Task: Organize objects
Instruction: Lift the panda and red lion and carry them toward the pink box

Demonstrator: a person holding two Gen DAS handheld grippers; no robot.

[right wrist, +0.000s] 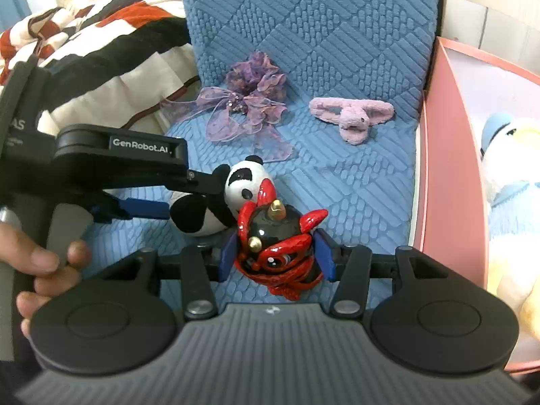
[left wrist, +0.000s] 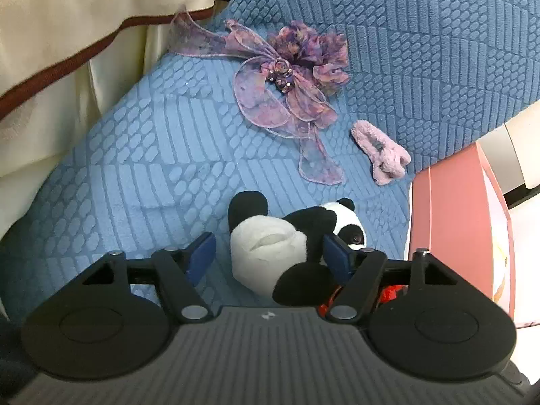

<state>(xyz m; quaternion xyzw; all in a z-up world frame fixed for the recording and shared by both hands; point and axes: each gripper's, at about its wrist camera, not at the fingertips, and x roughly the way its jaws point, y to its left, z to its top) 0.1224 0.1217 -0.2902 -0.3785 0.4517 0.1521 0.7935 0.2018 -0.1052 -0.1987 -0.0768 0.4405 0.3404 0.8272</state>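
A panda plush lies on the blue textured seat between the jaws of my left gripper. The jaws stand wide: the left pad is clear of the plush and the right pad sits against its black arm. In the right wrist view the panda shows with the left gripper reaching in from the left. My right gripper is shut on a glossy red and black figurine with gold horns, right beside the panda.
A purple chiffon bow and a fluffy pink hair clip lie further back on the seat. A pink box at the right holds a plush duck. A striped blanket lies left. A hand grips the left tool.
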